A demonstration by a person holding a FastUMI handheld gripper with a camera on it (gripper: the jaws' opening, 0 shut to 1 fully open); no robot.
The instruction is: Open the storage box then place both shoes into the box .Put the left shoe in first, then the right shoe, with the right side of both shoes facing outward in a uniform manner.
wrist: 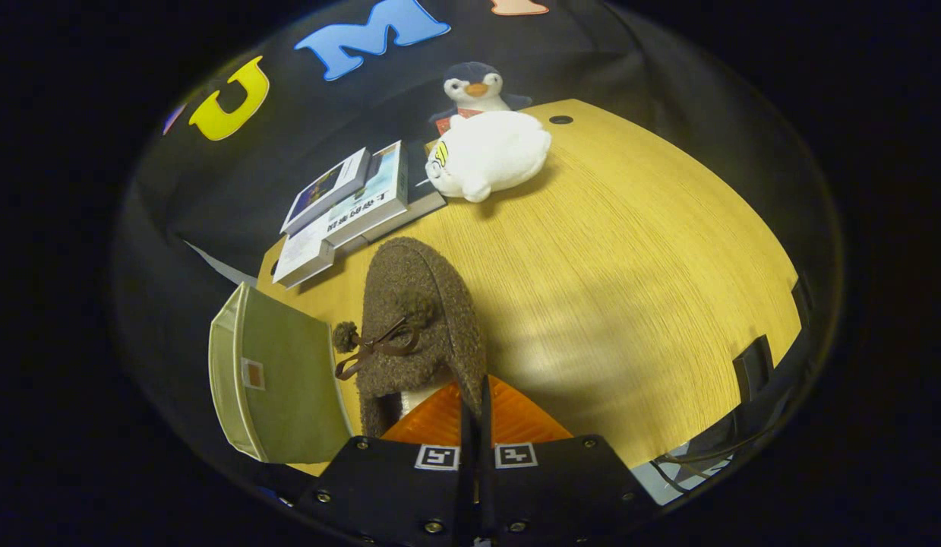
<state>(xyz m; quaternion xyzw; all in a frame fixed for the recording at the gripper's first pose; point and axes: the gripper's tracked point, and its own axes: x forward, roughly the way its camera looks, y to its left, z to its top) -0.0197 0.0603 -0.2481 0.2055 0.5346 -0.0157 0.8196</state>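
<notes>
A brown fuzzy shoe (417, 319) with a pompom and a bow of dark lace hangs from my gripper (476, 403), lifted above the wooden table (652, 289) with its toe pointing away. My two fingers are pressed together on the rim of the shoe's opening. The green fabric storage box (280, 372) stands just to the left of the shoe; its lid panel with a small label faces me.
Beyond the shoe lies a stack of books (348, 205) at the table's back left edge. A white plush toy (489, 156) and a penguin plush (478, 87) sit at the back. A dark clip (753, 366) and cables are at the right edge.
</notes>
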